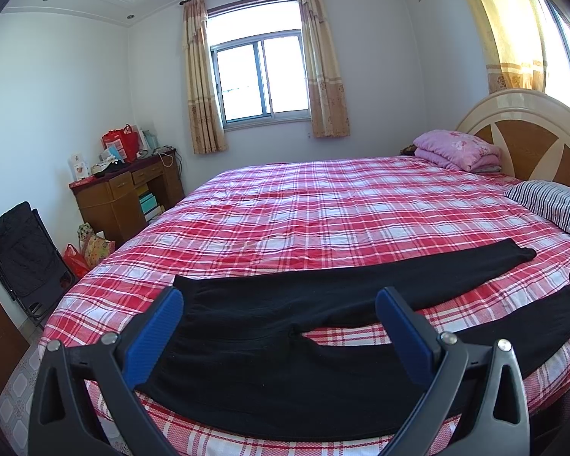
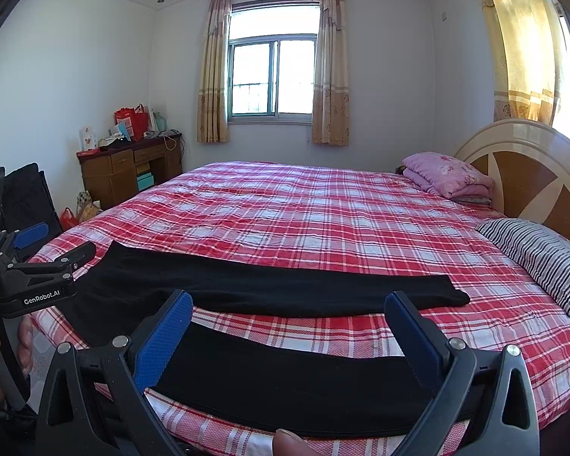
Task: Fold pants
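Observation:
Black pants (image 1: 269, 326) lie flat on the near side of a bed with a red plaid cover (image 1: 323, 209), waist to the left, legs spread apart to the right. In the right wrist view the two legs (image 2: 269, 288) run left to right. My left gripper (image 1: 281, 326) is open above the waist and crotch area, holding nothing. My right gripper (image 2: 288, 334) is open above the near leg, holding nothing. The left gripper also shows at the left edge of the right wrist view (image 2: 38, 262), over the waist end.
A striped pillow (image 1: 551, 205) and a folded pink blanket (image 1: 456, 150) lie by the headboard (image 1: 532, 140) at the right. A wooden desk (image 1: 129, 193) with bags and a black folded chair (image 1: 22, 250) stand left of the bed.

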A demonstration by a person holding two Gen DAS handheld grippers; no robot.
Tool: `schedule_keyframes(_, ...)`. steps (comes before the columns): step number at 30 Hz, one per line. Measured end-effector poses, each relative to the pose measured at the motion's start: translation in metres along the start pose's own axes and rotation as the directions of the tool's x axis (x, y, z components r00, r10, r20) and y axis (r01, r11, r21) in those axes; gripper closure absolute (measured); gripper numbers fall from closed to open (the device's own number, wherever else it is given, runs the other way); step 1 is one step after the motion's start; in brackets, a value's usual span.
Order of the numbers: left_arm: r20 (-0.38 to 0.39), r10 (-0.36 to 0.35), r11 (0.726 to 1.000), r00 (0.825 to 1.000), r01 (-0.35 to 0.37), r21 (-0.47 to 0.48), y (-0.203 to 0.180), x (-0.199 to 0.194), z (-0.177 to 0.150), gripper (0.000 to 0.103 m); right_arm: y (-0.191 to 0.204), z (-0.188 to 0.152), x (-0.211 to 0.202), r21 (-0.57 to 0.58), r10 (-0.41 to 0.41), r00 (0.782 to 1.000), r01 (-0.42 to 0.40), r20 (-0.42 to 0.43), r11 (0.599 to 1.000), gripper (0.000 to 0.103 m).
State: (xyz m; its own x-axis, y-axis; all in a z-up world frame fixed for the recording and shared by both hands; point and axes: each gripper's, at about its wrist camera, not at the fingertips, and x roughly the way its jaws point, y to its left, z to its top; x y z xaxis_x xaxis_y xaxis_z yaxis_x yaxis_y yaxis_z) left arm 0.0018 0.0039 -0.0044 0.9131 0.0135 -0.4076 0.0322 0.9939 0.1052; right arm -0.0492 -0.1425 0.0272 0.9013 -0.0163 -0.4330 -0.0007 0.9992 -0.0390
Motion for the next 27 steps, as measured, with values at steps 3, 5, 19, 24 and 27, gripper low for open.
schedule_keyframes(3,0.000,0.000,1.000,1.000,0.000,0.000,0.0005,0.0003,-0.0006,0.000,0.0014,-0.0005,0.0002,-0.002,-0.001,1.000,0.001,-0.001,1.000,0.001)
schedule_keyframes(5,0.000,-0.001,1.000,1.000,0.001,-0.001,0.0005,0.0001,-0.0007,0.000,0.0015,-0.0011,0.0005,-0.004,-0.001,1.000,0.001,-0.001,1.000,0.001)
schedule_keyframes(19,0.000,0.000,1.000,1.000,0.000,0.000,-0.0002,0.0000,-0.0003,0.000,0.0033,-0.0029,0.0021,-0.007,-0.002,1.000,0.002,-0.005,1.000,0.001)
schedule_keyframes(24,-0.002,0.000,1.000,1.000,0.000,0.001,-0.0002,0.0004,-0.0007,0.000,0.0045,-0.0038,0.0049,-0.010,-0.007,1.000,0.006,-0.010,1.000,0.001)
schedule_keyframes(27,-0.006,0.001,1.000,1.000,-0.001,0.001,-0.0001,0.0020,-0.0036,0.000,0.0063,-0.0040,0.0059,-0.011,-0.008,1.000,0.008,-0.013,1.000,0.001)
